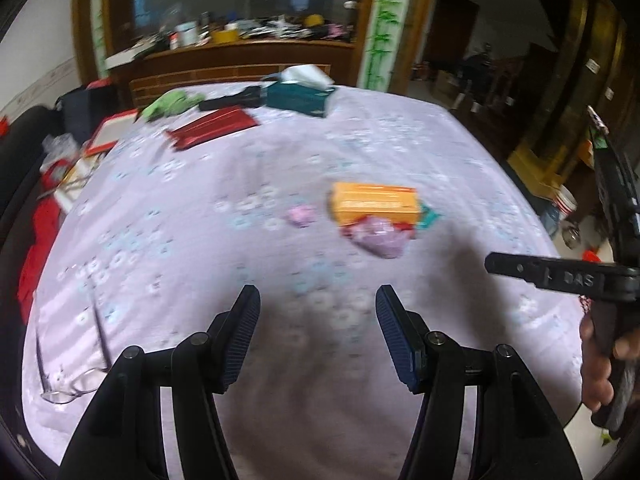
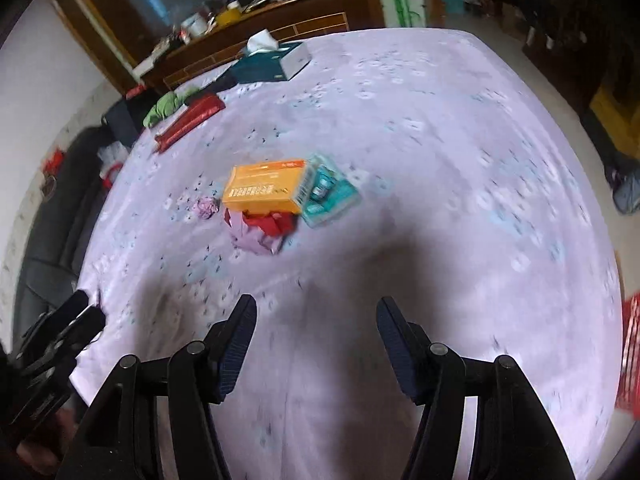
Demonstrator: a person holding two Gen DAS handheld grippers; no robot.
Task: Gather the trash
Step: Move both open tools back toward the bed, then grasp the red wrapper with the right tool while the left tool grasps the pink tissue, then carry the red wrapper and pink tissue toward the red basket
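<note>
On the lilac flowered bedspread [image 1: 224, 168] [image 2: 460, 152] lies a small heap: an orange box [image 1: 374, 202] [image 2: 266, 188], a teal packet [image 1: 428, 216] [image 2: 330, 196] beside it, crumpled red and pink wrappers [image 1: 378, 236] [image 2: 262, 232] in front, and a small pink paper ball [image 1: 301, 215] [image 2: 206, 206] to the left. My left gripper [image 1: 318, 304] is open and empty, short of the heap. My right gripper [image 2: 316, 312] is open and empty too, nearer the bed's front. The right gripper's body [image 1: 560, 276] shows at the right edge of the left wrist view.
At the bed's far side lie a teal tissue box [image 1: 298, 94] [image 2: 272, 60], a red flat case [image 1: 214, 126] [image 2: 188, 120], a green cloth [image 1: 170, 104] [image 2: 166, 106] and a black case [image 1: 232, 98]. Glasses [image 1: 74, 388] rest front left. A cluttered wooden headboard shelf [image 1: 248, 46] stands behind.
</note>
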